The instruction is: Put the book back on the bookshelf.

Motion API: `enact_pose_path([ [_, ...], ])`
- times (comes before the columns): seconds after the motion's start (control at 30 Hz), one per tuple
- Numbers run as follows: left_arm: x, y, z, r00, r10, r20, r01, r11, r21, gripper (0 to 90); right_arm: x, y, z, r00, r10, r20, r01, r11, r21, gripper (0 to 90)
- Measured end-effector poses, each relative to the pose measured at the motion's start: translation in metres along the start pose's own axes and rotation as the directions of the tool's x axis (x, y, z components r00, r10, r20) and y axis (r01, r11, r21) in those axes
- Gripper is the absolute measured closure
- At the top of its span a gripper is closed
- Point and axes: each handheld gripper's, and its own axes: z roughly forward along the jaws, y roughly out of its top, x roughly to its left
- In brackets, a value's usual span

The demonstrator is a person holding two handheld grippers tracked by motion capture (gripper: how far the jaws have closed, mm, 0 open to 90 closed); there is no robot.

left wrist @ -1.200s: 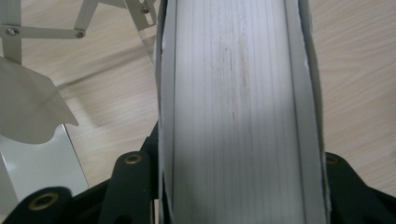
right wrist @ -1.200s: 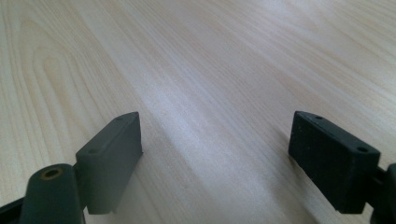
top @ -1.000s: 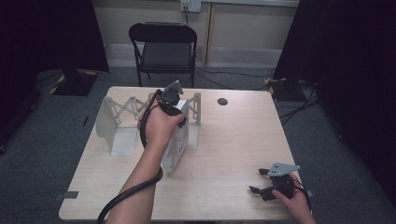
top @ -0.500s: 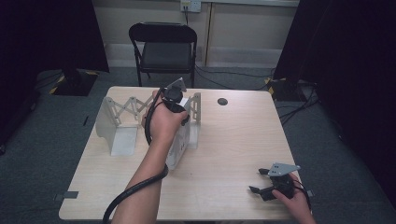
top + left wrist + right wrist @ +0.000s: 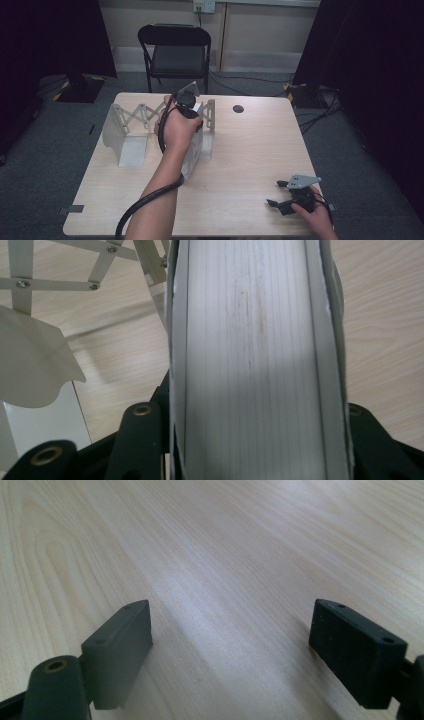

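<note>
Left gripper (image 5: 189, 111) is clamped on a thick white book (image 5: 257, 360), jaws on either cover, the page block facing the left gripper view's camera. In the high view the book (image 5: 192, 152) stands on edge near the centre of the surface (image 5: 250, 165), just at 9 o'clock of the right end plate of a white expandable metal book rack (image 5: 125, 132). The rack's scissor lattice runs from that plate toward 9 o'clock to the other end plate.

Right gripper (image 5: 230, 645) is idle, jaws wide apart over bare wood; in the high view it rests at about 5 o'clock on the surface, well apart from the book.

Step in hand, as I read it: setting the book upright in the rack. To do it well, keep the book vertical and square to the end plate, lower it until the bottom edge sits flat on the rack's base, then press it against the plate before letting go (a tall, heavy book held from the top will want to tip sideways). Release slowly and watch for lean. The free gripper could steady the rack if it slides.

Book look: white or pale grey covers, thick block of cream pages with faint reddish streaks down the fore edge, cover edges slightly worn. Looks rigid and fairly heavy. A small dark disc (image 5: 238, 108) lies at 1 o'clock on the surface, and a black chair (image 5: 175, 47) stands beyond the far edge.
</note>
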Motion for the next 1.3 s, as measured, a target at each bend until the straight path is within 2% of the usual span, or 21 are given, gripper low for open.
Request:
enact_pose_path([
  [0.17,-0.001,0.003,0.001,0.9999,-0.01,-0.003,0.01,0.9999,0.007,52.9,0.0,0.0,0.0,1.0,0.004,-0.002,-0.004,1.0,0.002,16.9],
  [0.27,-0.002,0.005,0.001,1.0,0.0,-0.009,0.0,0.9999,0.012,53.0,0.0,0.0,0.0,1.0,0.002,-0.001,-0.002,1.0,0.001,16.9],
  [0.3,-0.002,0.006,0.001,0.9999,-0.011,-0.012,0.011,0.9999,0.01,53.0,0.0,0.0,0.0,1.0,0.004,-0.001,-0.004,1.0,0.002,16.9],
  [0.47,-0.001,0.009,0.002,0.9999,-0.008,-0.011,0.008,0.9998,0.017,53.0,0.0,0.0,0.0,1.0,0.004,-0.001,-0.004,1.0,0.002,16.9],
  [0.77,0.0,0.013,0.003,0.9993,-0.03,-0.021,0.03,0.9995,0.009,53.0,0.0,0.0,0.0,1.0,0.004,-0.001,-0.004,1.0,0.002,16.9],
  [0.93,0.0,0.015,0.003,0.9996,-0.027,-0.011,0.028,0.9996,0.009,53.0,0.0,0.0,0.0,1.0,0.004,-0.001,-0.004,1.0,0.002,16.9],
  [1.3,-0.002,0.02,0.003,0.9993,-0.029,-0.022,0.029,0.9995,0.009,53.0,0.0,0.0,0.0,1.0,0.004,-0.002,-0.004,1.0,0.002,16.9],
])
